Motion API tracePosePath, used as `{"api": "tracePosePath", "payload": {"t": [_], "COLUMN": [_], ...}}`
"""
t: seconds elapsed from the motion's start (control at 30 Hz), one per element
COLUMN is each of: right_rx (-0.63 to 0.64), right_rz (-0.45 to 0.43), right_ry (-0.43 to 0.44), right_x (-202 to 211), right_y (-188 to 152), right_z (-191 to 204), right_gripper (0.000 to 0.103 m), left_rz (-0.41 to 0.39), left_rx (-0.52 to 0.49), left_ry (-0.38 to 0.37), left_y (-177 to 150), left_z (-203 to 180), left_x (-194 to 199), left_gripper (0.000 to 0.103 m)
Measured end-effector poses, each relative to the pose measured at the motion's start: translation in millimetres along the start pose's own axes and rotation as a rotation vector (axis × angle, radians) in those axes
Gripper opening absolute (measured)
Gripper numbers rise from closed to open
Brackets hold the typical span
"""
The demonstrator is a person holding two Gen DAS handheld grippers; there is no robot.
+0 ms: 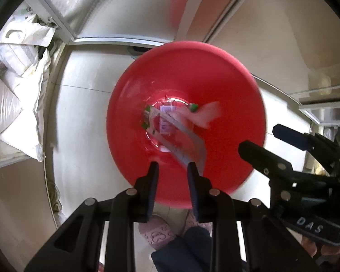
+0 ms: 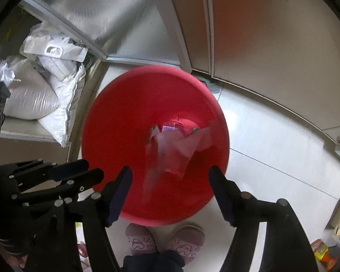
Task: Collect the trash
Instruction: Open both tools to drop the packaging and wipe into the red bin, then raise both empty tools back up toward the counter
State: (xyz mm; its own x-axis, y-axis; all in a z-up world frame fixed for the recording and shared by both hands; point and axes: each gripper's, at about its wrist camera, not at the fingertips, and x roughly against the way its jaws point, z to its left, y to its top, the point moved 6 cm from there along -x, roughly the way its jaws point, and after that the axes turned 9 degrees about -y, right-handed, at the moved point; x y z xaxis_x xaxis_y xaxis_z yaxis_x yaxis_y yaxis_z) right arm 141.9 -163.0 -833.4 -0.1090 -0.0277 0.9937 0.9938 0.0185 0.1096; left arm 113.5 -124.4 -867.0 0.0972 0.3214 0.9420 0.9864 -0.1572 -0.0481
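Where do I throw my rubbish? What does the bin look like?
Look at the pale tiled floor in front of the cabinet doors. The round red bin stands there, just ahead of the pink slippers. It is the only bright red thing, with wrappers inside.

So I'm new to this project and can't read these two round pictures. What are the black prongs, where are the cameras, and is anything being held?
No robot arm here: a person holds a two-finger gripper in each hand, with a fisheye camera on each looking along its fingers. One picture looks past the left gripper, the other past the right gripper. Both point down into a red bin standing on a pale tiled floor, just beyond the person's pink slippers. Both grippers are open and hold nothing. Blurred wrappers are inside the bin, apparently falling. White sacks lie to the left.
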Motion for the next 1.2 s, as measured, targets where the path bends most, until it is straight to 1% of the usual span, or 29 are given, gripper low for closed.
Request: {"api": "tracePosePath", "payload": {"t": [0.07,0.17,0.23,0.3,0.4,0.43,0.47,0.5,0.53,0.57,0.6,0.63,0.7,0.73,0.77,0.8,0.83,0.87,0.93,0.97,1.0,1.1,1.13,1.17,1.2], "right_rx": [0.008,0.0,-0.011,-0.018,-0.019,-0.015,-0.013,-0.014,-0.018,-0.026,-0.032,-0.037,-0.032,-0.033,-0.038,-0.047,-0.055,-0.063,-0.082,-0.101,-0.11,-0.085,-0.071,-0.053,-0.041], "right_rz": [-0.016,-0.061,-0.079,-0.092,-0.135,-0.149,-0.161,-0.172,-0.18,-0.196,-0.21,-0.229,-0.278,-0.303,-0.331,-0.356,-0.374,-0.398,-0.44,-0.476,-0.499,-0.54,-0.555,-0.58,-0.598], "right_ry": [-0.007,-0.022,-0.04,-0.048,-0.045,-0.044,-0.047,-0.047,-0.044,-0.045,-0.05,-0.055,-0.067,-0.076,-0.077,-0.075,-0.076,-0.073,-0.077,-0.082,-0.08,-0.076,-0.075,-0.071,-0.069], "right_x": [16,54,82,110,164,182,204,229,248,277,299,325,383,408,435,461,481,505,535,553,567,595,603,615,619], "right_y": [-1,-2,-3,-4,-5,-6,-6,-7,-6,-7,-8,-8,-10,-10,-12,-14,-15,-17,-19,-20,-21,-21,-20,-19,-17], "right_z": [0,-1,-4,-5,-1,1,2,4,8,10,11,13,16,16,17,17,16,15,13,10,9,11,14,17,20], "right_gripper": [0.067,0.068,0.068,0.072,0.073,0.073,0.073,0.073,0.073,0.073,0.073,0.076,0.083,0.088,0.091,0.093,0.095,0.095,0.095,0.096,0.097,0.098,0.099,0.103,0.102], "left_rz": [-0.006,-0.023,-0.044,-0.067,-0.105,-0.121,-0.139,-0.168,-0.199,-0.218,-0.243,-0.263,-0.308,-0.335,-0.356,-0.388,-0.414,-0.441,-0.494,-0.516,-0.531,-0.587,-0.603,-0.618,-0.637], "left_rx": [-0.025,-0.046,-0.048,-0.039,-0.015,-0.012,-0.01,-0.009,-0.008,-0.009,-0.012,-0.018,-0.029,-0.032,-0.035,-0.039,-0.039,-0.039,-0.035,-0.034,-0.036,-0.055,-0.059,-0.06,-0.063], "left_ry": [-0.006,0.003,0.017,0.013,-0.001,0.005,0.008,0.011,0.016,0.02,0.022,0.025,0.016,0.011,0.012,0.019,0.027,0.029,0.021,0.022,0.025,0.037,0.032,0.027,0.024], "left_y": [-3,-7,-9,-12,-18,-20,-21,-25,-28,-31,-35,-40,-50,-55,-60,-66,-71,-75,-81,-84,-86,-90,-90,-90,-90], "left_z": [-8,-20,-25,-32,-43,-46,-50,-58,-64,-69,-75,-83,-95,-102,-109,-117,-122,-128,-140,-145,-150,-165,-169,-174,-178], "left_x": [16,51,81,115,172,193,214,240,268,286,313,342,393,420,439,468,487,504,537,554,564,598,608,617,625], "left_gripper": [0.024,0.033,0.048,0.052,0.053,0.059,0.063,0.071,0.077,0.079,0.083,0.085,0.085,0.088,0.092,0.097,0.103,0.103,0.103,0.103,0.103,0.103,0.103,0.103,0.103]}}
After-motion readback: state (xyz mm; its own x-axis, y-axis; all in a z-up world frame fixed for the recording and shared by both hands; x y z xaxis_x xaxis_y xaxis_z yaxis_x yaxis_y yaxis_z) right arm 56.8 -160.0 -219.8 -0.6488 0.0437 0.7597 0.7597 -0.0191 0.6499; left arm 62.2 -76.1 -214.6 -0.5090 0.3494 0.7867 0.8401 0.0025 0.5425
